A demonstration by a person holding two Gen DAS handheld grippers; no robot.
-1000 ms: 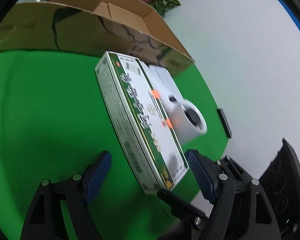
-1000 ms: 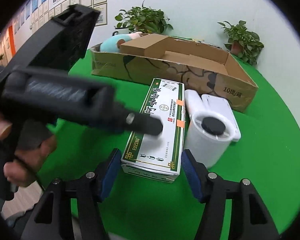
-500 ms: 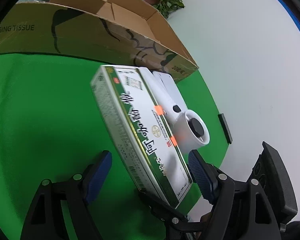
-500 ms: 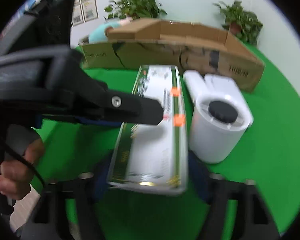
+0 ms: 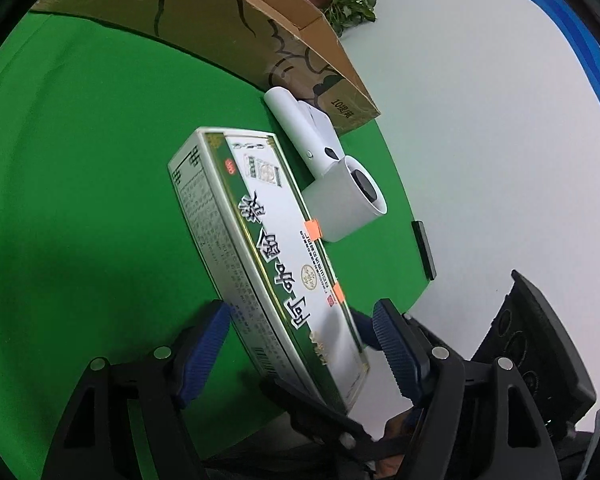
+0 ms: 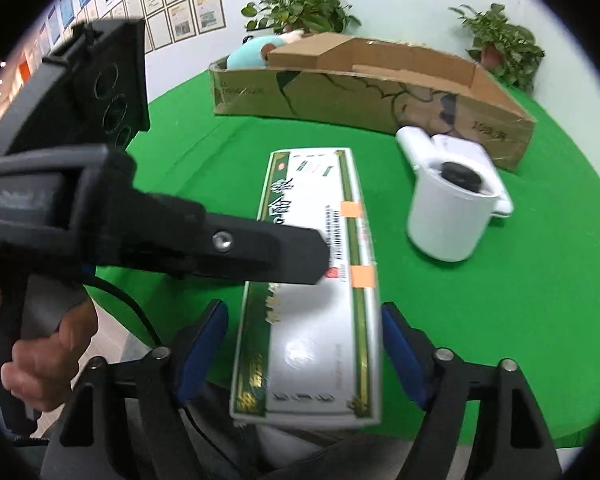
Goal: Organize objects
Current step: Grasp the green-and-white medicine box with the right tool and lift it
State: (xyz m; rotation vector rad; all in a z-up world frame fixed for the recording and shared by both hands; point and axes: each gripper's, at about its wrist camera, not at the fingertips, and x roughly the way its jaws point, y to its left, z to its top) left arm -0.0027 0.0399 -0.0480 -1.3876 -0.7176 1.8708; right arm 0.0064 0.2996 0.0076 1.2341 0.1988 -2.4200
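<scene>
A long white-and-green box (image 5: 260, 264) with orange tape tabs is lifted off the green table, tilted. It also shows in the right wrist view (image 6: 320, 280). My right gripper (image 6: 304, 354) straddles its near end, blue pads close to both sides. My left gripper (image 5: 300, 356) straddles the same end from the side; its left pad touches the box, and a gap shows at the right pad. The left gripper's finger crosses over the box in the right wrist view.
A white hair dryer (image 6: 452, 208) lies on the green table (image 6: 520, 300) right of the box, also seen in the left wrist view (image 5: 332, 176). An open cardboard carton (image 6: 372, 92) with a teal plush toy (image 6: 252, 52) stands behind. Potted plants line the wall.
The box has come up off the table and toward both grippers. The right gripper has moved around its near end. The dryer stays put.
</scene>
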